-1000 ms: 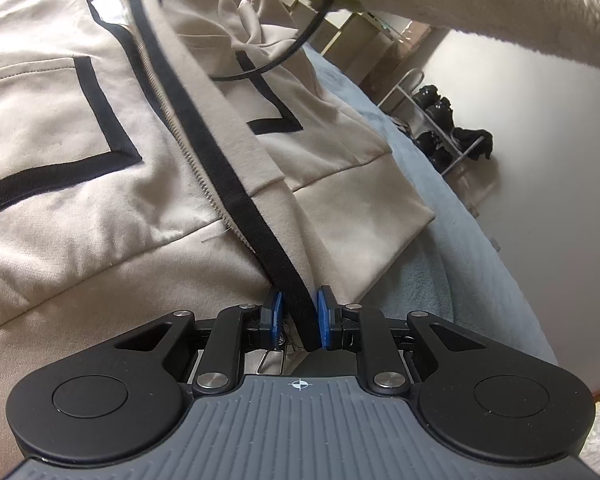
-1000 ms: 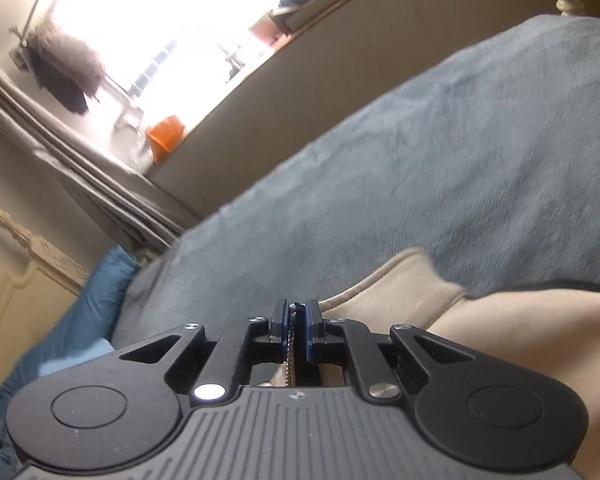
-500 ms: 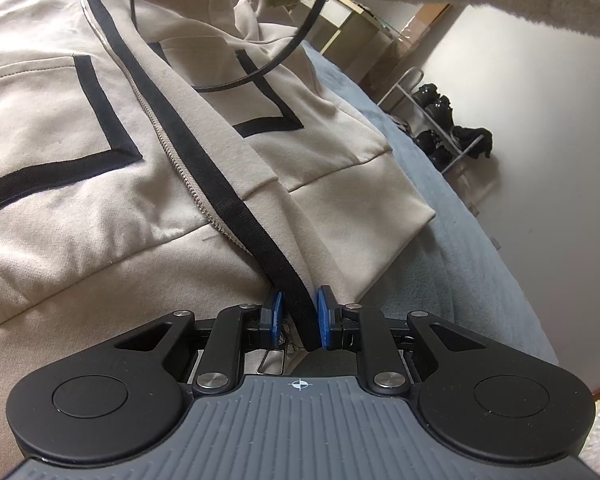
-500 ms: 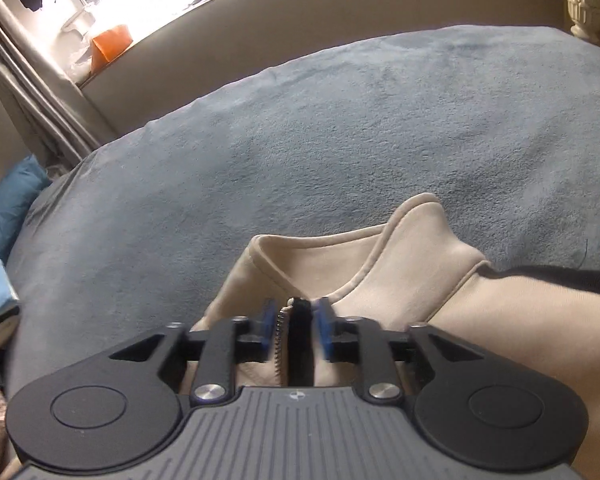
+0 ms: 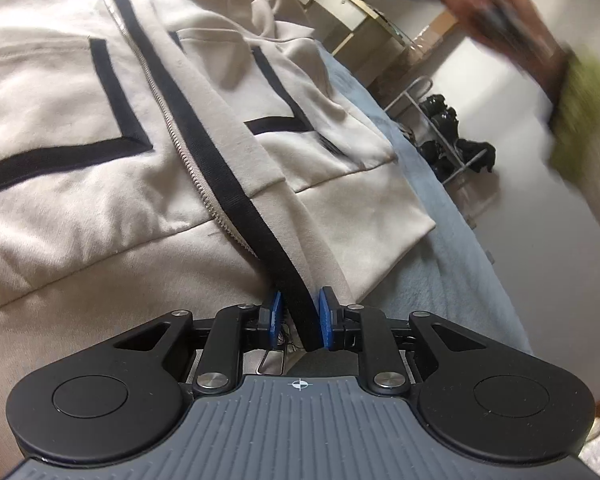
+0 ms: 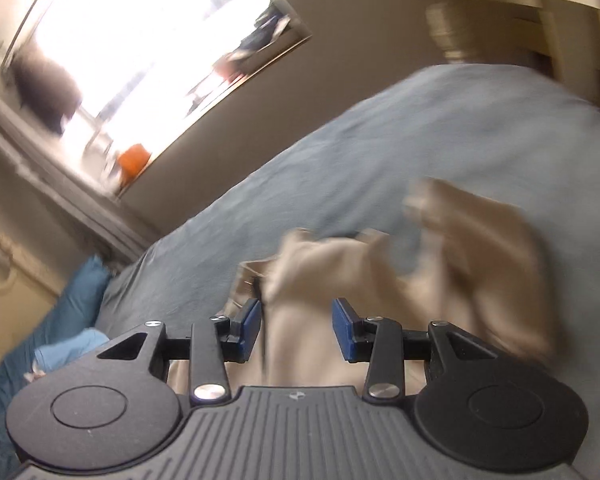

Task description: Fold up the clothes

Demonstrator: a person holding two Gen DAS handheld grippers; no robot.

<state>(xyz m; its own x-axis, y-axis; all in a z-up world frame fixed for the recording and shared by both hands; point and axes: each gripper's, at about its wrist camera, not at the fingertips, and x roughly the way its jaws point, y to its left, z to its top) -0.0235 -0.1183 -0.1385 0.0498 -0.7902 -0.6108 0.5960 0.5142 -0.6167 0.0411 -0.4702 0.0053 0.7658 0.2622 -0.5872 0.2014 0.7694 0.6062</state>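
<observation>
The beige jacket (image 5: 100, 128) is lying spread on the blue blanket (image 5: 452, 256). The left gripper (image 5: 299, 320) is gripping its black zipper band (image 5: 204, 136) at the hem. The right gripper (image 6: 295, 328) is hanging released above the crumpled, blurred cloth, probably the collar end, with fingers wide apart.

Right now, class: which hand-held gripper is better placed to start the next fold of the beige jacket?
Left hand-held gripper: its jaws pinch the jacket's black zip edge. The right hand-held gripper is open, holding nothing.
</observation>
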